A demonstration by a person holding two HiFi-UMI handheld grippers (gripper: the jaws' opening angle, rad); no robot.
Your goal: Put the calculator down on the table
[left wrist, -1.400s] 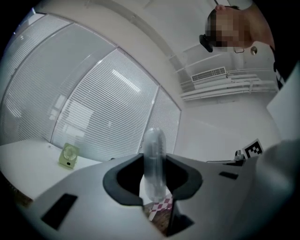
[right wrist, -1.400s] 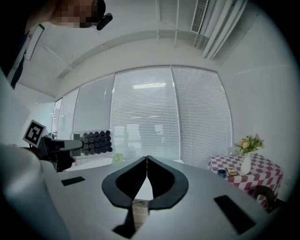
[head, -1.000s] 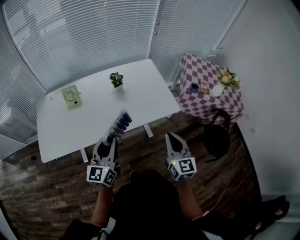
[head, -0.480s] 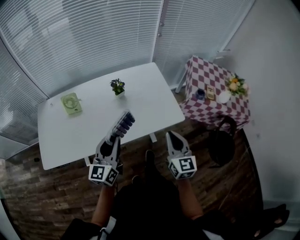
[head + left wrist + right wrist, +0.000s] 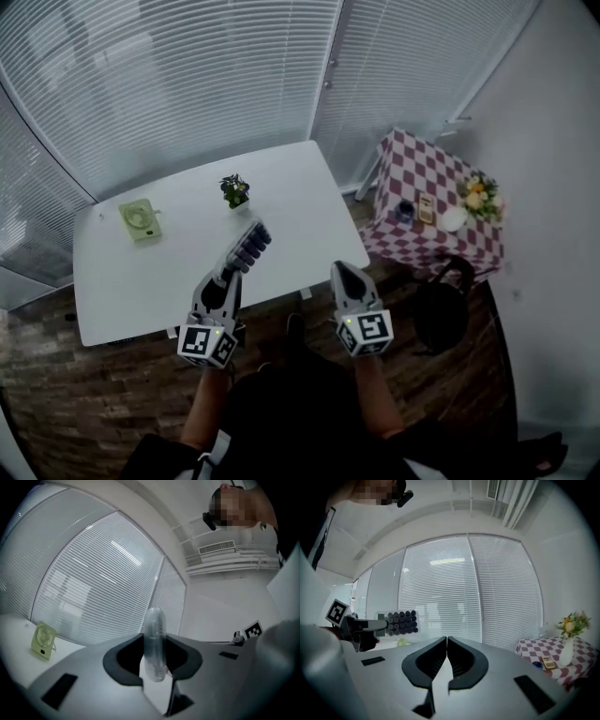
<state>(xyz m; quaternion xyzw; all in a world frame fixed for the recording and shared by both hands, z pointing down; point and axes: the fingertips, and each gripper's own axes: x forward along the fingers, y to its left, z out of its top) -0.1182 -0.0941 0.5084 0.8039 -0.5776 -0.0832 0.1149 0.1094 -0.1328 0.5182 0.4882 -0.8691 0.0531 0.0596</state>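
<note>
- My left tongs (image 5: 154,644) clamp the calculator (image 5: 153,620); their view shows only its edge.
- Right view shows its keys; right tongs (image 5: 446,641) closed, empty.
- Only the head view shows the table (image 5: 141,272).

Desk fan (image 5: 139,219) sat at table's (image 5: 169,272) left end; potted plant (image 5: 234,190) right of it, near back edge. Calculator (image 5: 247,246) hung before plant. Checkered side table (image 5: 412,239) stood right, flowers (image 5: 476,199) on it.
</note>
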